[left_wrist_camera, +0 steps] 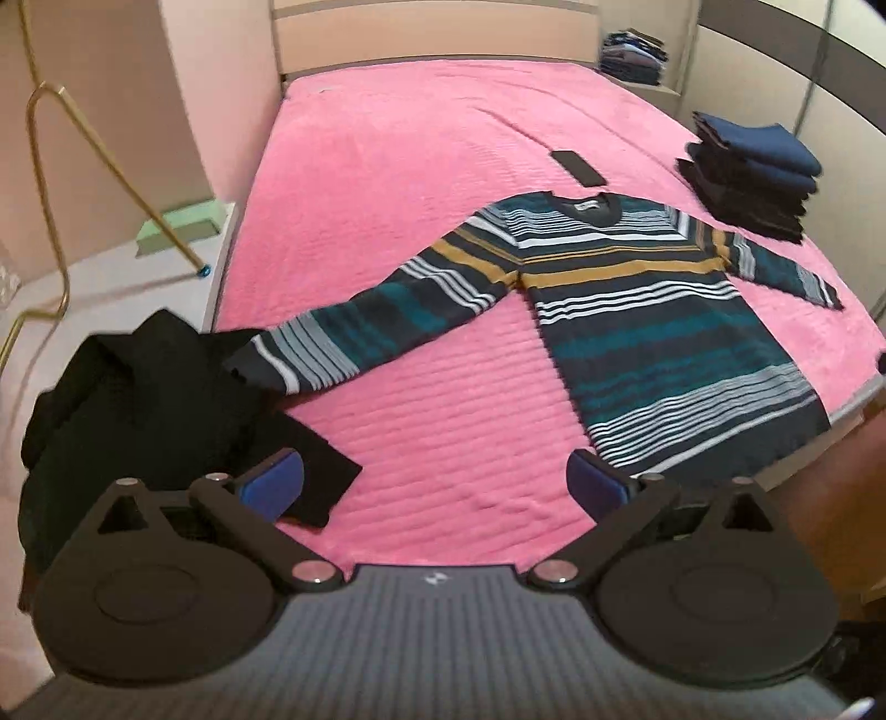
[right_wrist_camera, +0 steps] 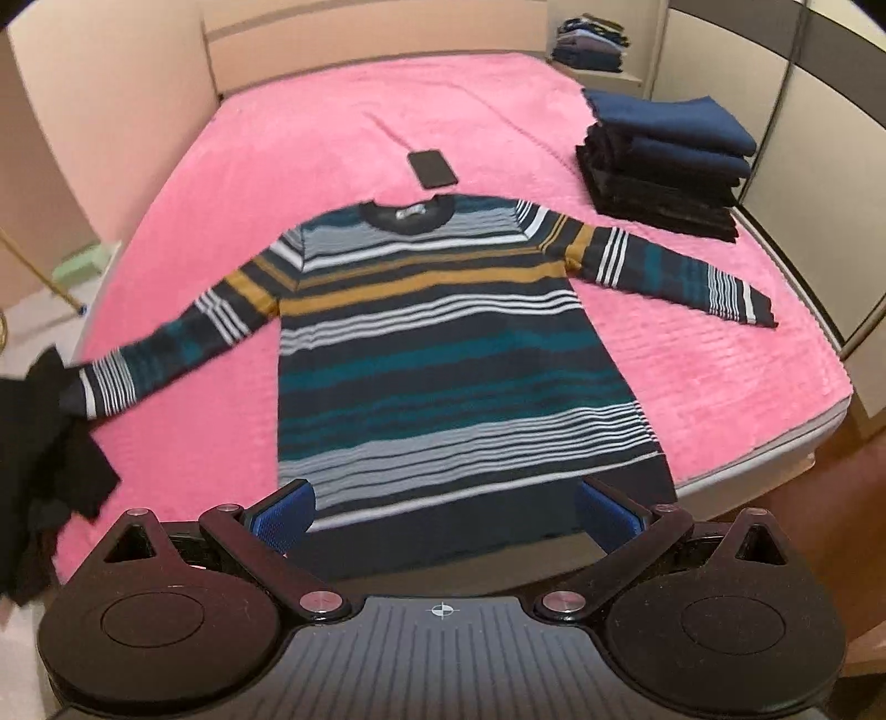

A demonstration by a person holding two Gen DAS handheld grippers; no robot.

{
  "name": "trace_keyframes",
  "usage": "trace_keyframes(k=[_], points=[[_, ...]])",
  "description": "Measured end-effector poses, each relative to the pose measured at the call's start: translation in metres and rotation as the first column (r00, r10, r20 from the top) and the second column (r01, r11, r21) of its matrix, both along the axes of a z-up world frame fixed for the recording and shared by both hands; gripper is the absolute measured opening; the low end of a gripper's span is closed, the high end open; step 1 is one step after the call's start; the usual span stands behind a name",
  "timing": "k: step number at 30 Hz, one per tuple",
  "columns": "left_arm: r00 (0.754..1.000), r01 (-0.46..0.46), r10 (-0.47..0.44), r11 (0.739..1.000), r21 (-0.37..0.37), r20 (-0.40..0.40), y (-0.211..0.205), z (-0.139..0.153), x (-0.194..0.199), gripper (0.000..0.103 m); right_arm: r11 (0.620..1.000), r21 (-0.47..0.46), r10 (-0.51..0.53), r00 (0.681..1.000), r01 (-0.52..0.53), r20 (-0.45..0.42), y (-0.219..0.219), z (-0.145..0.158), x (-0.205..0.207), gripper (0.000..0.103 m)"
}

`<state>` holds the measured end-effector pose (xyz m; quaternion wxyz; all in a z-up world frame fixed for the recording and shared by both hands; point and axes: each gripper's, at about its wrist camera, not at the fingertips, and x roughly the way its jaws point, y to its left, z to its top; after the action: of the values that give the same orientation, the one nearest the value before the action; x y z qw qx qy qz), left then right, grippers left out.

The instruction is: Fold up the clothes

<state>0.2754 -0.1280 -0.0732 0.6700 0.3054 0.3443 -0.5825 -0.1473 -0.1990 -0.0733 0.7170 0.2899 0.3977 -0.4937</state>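
Note:
A striped sweater [right_wrist_camera: 443, 354], banded in navy, teal, white and mustard, lies flat and face up on the pink bed [right_wrist_camera: 310, 138], both sleeves spread out. In the left wrist view the sweater [left_wrist_camera: 653, 310] lies ahead and to the right, its left cuff touching a black garment heap [left_wrist_camera: 138, 399]. My left gripper [left_wrist_camera: 437, 487] hangs open over bare blanket near the bed's front-left corner, holding nothing. My right gripper [right_wrist_camera: 443, 512] is open above the sweater's hem, its blue pads [right_wrist_camera: 282, 512] on either side of the hem's middle, nothing gripped.
A stack of folded dark clothes [right_wrist_camera: 664, 160] sits at the bed's right side, and a black phone [right_wrist_camera: 432, 168] lies beyond the collar. The black heap [right_wrist_camera: 39, 443] drapes off the front-left corner. A gold metal rack [left_wrist_camera: 66, 177] stands left of the bed; a shelf of clothes [right_wrist_camera: 592, 44] is behind.

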Motion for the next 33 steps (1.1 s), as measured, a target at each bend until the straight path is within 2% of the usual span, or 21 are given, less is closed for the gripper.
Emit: trace_keyframes(k=[4, 14, 24, 33], points=[[0.998, -0.049, 0.050, 0.999, 0.016, -0.031, 0.004, -0.004, -0.006, 0.100, 0.999, 0.021, 0.042, 0.998, -0.041, -0.036, 0.004, -0.004, -0.003, 0.103], [1.000, 0.017, -0.017, 0.997, 0.072, 0.007, 0.005, -0.007, -0.043, 0.100, 0.993, 0.114, -0.005, 1.000, 0.008, -0.026, 0.022, -0.030, -0.044, 0.103], [0.997, 0.073, -0.075, 0.996, 0.058, 0.027, -0.009, 0.001, -0.067, 0.100, 0.991, 0.116, -0.070, 0.997, 0.071, -0.007, 0.028, -0.026, -0.072, 0.103], [0.997, 0.067, -0.069, 0.996, 0.063, 0.030, -0.007, 0.000, -0.069, 0.100, 0.992, 0.120, -0.049, 0.999, 0.049, -0.005, 0.025, -0.026, -0.067, 0.103]])
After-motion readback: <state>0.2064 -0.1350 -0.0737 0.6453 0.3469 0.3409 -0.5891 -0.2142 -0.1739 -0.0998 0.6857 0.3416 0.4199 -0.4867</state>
